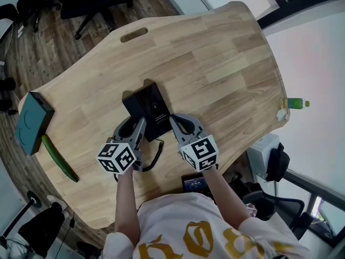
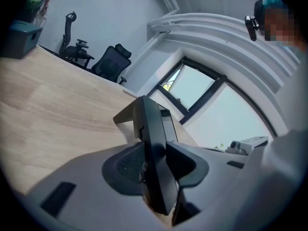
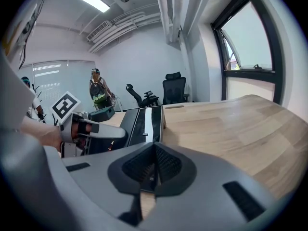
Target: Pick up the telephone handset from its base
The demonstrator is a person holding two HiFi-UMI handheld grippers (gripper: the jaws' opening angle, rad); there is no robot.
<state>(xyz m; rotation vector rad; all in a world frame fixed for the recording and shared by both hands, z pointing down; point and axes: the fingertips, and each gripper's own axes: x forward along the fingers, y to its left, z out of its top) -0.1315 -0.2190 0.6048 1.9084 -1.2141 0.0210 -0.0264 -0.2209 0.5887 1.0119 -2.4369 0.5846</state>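
- Our left gripper (image 1: 136, 122) is clamped on the black telephone handset (image 2: 154, 143). The handset stands edge-on between the two pads, and both pads press against its sides.
- The handset sits along the left side of the telephone base (image 1: 153, 107), right at this gripper's tips. We cannot tell whether it has cleared the base.
- Our right gripper (image 3: 154, 167) is clenched, its pads closed against each other, and it points down toward the wooden table (image 1: 215, 63).
- The base lies just ahead of the right gripper's tips and slightly to their left, with the left gripper on its far side.
- The coiled cord (image 1: 158, 151) lies on the table between the two grippers, behind their tips.
- Well off to the left gripper's left, a teal box (image 1: 32, 123) and a long green object (image 1: 59, 158) lie near the table's edge.
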